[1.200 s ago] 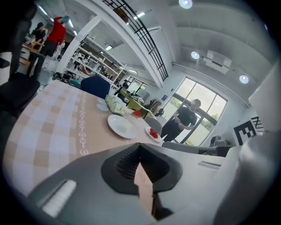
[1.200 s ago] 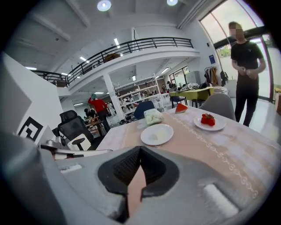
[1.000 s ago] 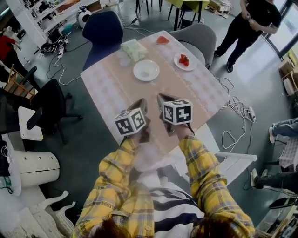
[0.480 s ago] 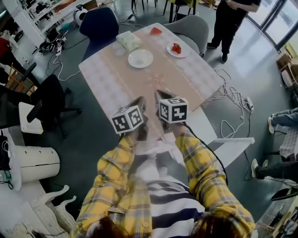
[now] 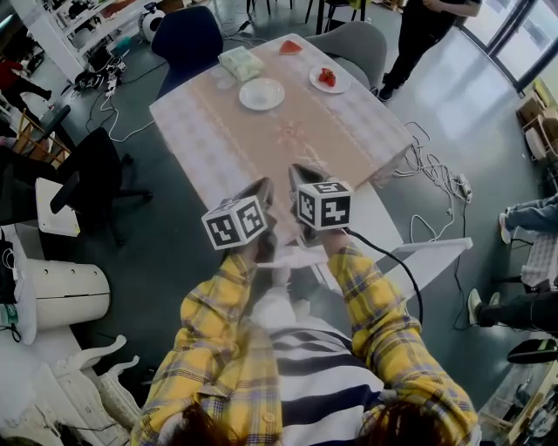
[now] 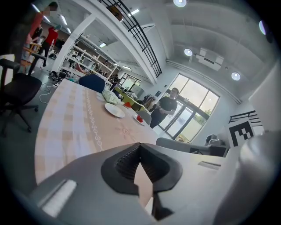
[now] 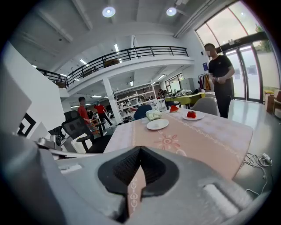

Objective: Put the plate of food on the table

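A white plate with red food rests on the far right part of the pink-clothed table; it also shows in the left gripper view and the right gripper view. An empty white plate lies to its left. My left gripper and right gripper hover side by side over the table's near edge, far from both plates. The left gripper is shut on nothing, and so is the right gripper.
A watermelon slice and a pale green packet lie at the table's far end. A blue chair and a grey chair stand beyond it, with a black office chair at left. Cables trail on the floor at right. A person stands at the far right.
The table and its plates sit a little higher and farther off in the head view. Both grippers stay shut and side by side near the table's near edge.
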{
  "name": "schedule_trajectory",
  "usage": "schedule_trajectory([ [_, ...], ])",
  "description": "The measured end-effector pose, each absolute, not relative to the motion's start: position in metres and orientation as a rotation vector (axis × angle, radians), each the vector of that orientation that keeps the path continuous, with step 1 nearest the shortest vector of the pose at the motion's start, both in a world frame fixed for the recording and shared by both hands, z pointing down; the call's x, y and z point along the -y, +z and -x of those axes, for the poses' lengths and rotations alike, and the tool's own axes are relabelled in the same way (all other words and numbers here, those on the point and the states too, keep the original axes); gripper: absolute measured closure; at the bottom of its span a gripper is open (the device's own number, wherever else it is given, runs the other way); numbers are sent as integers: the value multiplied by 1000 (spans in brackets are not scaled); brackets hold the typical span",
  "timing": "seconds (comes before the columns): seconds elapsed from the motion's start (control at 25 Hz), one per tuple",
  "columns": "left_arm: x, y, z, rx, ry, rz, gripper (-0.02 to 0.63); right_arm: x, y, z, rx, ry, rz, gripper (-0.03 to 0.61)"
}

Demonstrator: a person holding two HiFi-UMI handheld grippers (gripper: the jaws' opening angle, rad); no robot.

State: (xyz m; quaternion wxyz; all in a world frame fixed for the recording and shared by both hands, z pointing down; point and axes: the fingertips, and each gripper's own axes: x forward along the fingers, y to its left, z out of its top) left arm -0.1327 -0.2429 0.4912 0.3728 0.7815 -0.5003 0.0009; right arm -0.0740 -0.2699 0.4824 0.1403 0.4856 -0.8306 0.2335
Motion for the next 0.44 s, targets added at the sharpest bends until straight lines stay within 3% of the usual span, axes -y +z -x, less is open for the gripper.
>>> schedule_trajectory([
  [0.44, 201, 482, 125, 1283, -42, -2017, 618, 231, 475, 62, 2420, 664, -1426, 580],
])
